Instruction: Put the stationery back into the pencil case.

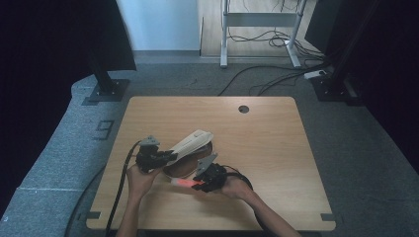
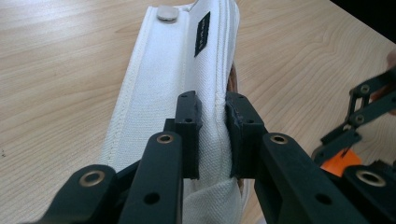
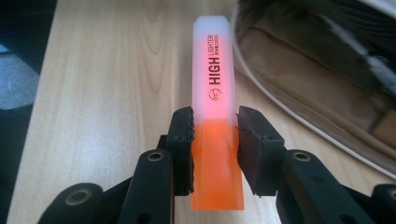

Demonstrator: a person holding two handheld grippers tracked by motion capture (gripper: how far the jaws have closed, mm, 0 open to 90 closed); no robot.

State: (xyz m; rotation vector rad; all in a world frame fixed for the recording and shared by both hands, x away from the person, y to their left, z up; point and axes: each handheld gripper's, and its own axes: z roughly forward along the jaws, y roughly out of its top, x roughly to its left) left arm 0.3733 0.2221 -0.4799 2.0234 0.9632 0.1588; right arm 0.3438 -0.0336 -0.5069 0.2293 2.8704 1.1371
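A white canvas pencil case (image 1: 193, 141) lies near the middle of the wooden table (image 1: 267, 148), its lid flap lifted. My left gripper (image 1: 169, 157) is shut on the edge of that flap. In the left gripper view the jaws (image 2: 212, 135) pinch the white fabric (image 2: 159, 88) below a metal snap (image 2: 167, 12). My right gripper (image 1: 196, 183) is shut on an orange highlighter (image 1: 182, 182), just in front of the case. In the right gripper view the pads (image 3: 214, 135) squeeze the highlighter (image 3: 214, 79) where cap meets body. The case's tan inside (image 3: 317, 79) lies open to its right.
A round cable hole (image 1: 243, 109) sits in the table's far edge. Grey carpet (image 1: 356, 143) surrounds the table, with a desk frame (image 1: 259, 29) and cables behind. The right gripper's linkage (image 2: 369, 107) shows at the edge of the left gripper view.
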